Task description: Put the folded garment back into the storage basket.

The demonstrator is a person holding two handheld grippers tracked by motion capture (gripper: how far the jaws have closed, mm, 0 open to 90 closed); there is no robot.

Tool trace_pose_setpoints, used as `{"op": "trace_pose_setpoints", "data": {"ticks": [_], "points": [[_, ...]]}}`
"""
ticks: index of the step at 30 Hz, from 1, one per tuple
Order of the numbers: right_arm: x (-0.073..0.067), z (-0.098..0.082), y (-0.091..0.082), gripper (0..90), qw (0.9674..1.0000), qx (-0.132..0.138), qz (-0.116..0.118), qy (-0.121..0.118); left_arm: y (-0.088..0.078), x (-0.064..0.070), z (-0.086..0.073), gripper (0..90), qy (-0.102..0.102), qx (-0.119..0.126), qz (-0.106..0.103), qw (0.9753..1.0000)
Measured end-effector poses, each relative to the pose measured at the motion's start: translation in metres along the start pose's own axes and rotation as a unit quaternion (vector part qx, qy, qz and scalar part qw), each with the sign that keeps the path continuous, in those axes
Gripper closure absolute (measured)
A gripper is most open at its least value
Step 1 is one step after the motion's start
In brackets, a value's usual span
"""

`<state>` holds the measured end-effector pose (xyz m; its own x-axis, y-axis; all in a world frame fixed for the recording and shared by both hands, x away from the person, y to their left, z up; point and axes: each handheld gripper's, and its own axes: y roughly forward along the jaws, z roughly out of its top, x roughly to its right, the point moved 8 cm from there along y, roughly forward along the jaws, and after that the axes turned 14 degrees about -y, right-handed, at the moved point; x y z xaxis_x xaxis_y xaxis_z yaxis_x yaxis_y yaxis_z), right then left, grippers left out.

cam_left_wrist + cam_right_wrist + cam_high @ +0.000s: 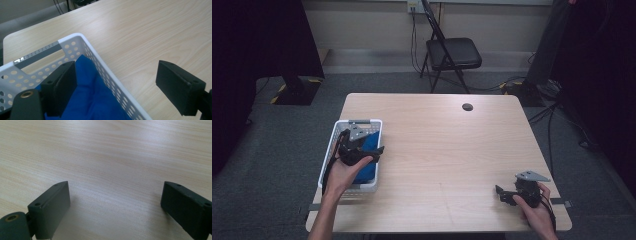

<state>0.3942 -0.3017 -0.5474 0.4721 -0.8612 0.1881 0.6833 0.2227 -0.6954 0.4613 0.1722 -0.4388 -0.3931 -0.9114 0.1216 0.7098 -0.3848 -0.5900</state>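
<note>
High view: white perforated basket [376,150] sits at the table's [447,150] left edge, with a blue cloth [368,165] lying inside it. Left gripper [357,145] hangs over the basket, above the cloth. Right gripper [504,196] rests low near the table's right front corner, well apart from the basket. A dark round spot [467,106] marks the far side of the tabletop; a folding chair [451,52] stands beyond on the floor.

Left gripper view: jaws spread wide, nothing between the pads; one jaw over the cloth [90,97], the other outside the basket wall [105,67], over bare wood.

Right gripper view: jaws spread wide over bare tabletop [112,157], gripping nothing.
</note>
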Motion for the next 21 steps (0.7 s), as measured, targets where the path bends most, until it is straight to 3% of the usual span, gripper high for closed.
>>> {"op": "trace_pose_setpoints", "data": {"ticks": [6, 8, 14, 21], "points": [[0.0, 0.0, 0.0, 7.6, 1.0, 0.0, 0.0, 0.0, -0.007, 0.01, 0.001, 16.9, 0.01, 0.008, 0.008, 0.9999], [0.0, 0.0, 0.0, 7.6, 1.0, 0.0, 0.0, 0.0, -0.009, 0.012, 0.0, 16.9, 0.014, 0.007, 0.02, 0.9997], [0.0, 0.0, 0.0, 7.6, 1.0, 0.0, 0.0, 0.0, -0.011, 0.02, -0.006, 17.5, 0.046, 0.002, 0.033, 0.9984], [0.0, 0.0, 0.0, 7.6, 1.0, 0.0, 0.0, 0.0, -0.016, 0.04, -0.012, 16.9, 0.059, -0.006, 0.025, 0.9979]]}}
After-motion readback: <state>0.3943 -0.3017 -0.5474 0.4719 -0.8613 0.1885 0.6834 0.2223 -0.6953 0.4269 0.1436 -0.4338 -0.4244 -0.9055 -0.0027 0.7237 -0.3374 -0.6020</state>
